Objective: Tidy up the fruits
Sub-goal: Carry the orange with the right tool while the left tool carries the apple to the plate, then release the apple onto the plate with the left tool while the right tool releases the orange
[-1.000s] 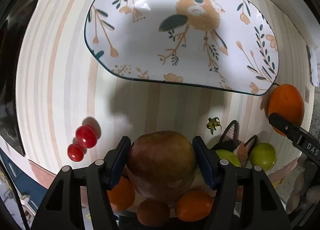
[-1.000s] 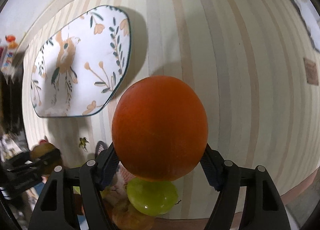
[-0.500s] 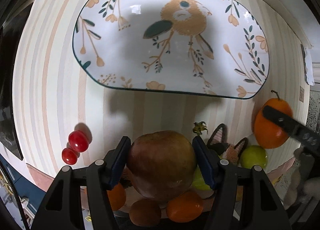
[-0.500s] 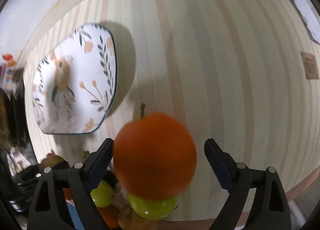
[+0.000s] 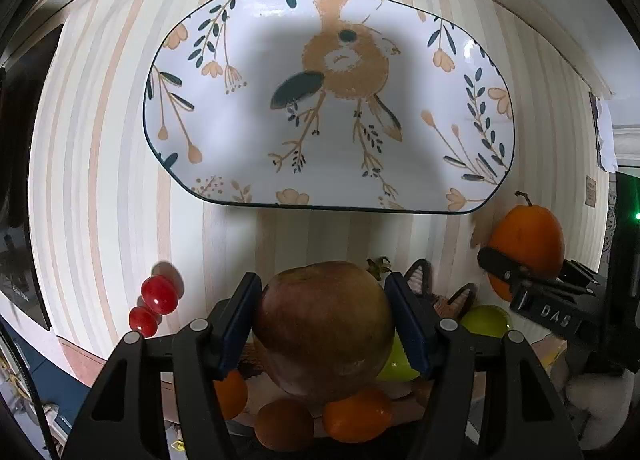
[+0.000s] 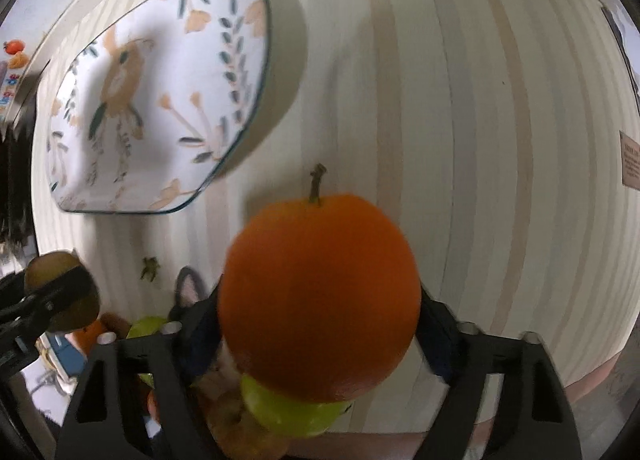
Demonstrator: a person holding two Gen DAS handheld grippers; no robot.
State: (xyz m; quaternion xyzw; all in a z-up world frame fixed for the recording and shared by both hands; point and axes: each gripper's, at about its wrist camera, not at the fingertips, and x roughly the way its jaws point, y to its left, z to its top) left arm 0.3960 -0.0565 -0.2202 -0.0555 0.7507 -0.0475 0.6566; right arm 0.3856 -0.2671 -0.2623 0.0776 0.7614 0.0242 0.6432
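Fruits in hand: I hold a reddish-brown apple [image 5: 324, 330] in the left gripper [image 5: 324, 324], jaws closed on its flanks, and a stemmed orange [image 6: 320, 296] in the right gripper [image 6: 320, 324], jaws closed on its sides. Both hang above the striped bench [image 5: 100, 180], short of the plate's near edge.

Risks, as I judge them:
- Both fruits are round and smooth, gripped only at the widest part. A tilt or jolt could let one roll out.
- Orange view is blurred, so I read its seating poorly.
- Two grippers heading for one plate could collide.
- Released on the plate's shallow slope, a fruit may roll off.

Containers: bird-patterned plate [image 5: 328, 100] lies toward the bench's far edge and holds nothing. Two cherry tomatoes [image 5: 154, 306] rest loose near the bench's left edge. More fruit, green and orange, sits below the jaws; I cannot tell what carries it.
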